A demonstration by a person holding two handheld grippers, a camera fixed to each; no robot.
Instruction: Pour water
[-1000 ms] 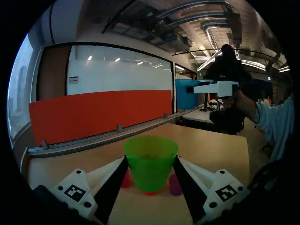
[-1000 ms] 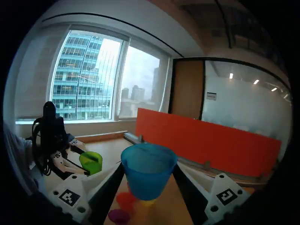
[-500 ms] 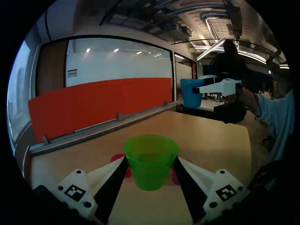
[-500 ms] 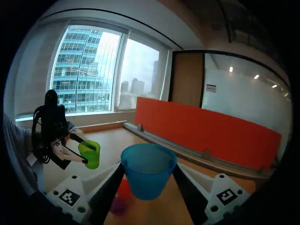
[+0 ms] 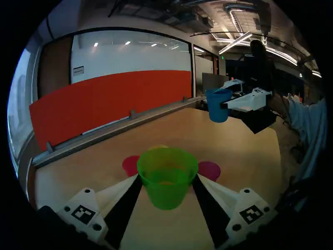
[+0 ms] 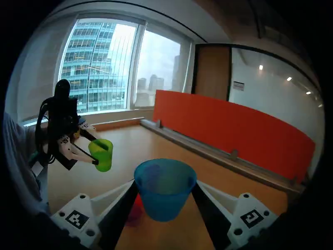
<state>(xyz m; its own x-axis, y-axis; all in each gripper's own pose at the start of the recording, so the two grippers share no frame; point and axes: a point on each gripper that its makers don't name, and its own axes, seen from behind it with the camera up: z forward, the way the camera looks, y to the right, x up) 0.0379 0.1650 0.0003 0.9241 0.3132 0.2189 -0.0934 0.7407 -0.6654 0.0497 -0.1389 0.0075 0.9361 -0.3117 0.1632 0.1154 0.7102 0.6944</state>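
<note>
Over the last second both cups lift higher over the table (image 5: 241, 154), the left gripper (image 5: 166, 185) clamping the green cup (image 5: 167, 166) and the right gripper (image 6: 165, 193) the blue cup (image 6: 165, 208) (both upright, still apart), so pouring likely comes next.

Setting: open-plan office on an upper floor. Long wooden desk (image 5: 237, 150) backed by an orange divider panel (image 5: 112, 102), with a glass-walled room (image 5: 129, 56) behind it; exposed ceiling ducts (image 5: 233, 8) and strip lights (image 5: 234, 42) overhead. Tall windows (image 6: 162, 71) face high-rise towers (image 6: 83, 62).
</note>
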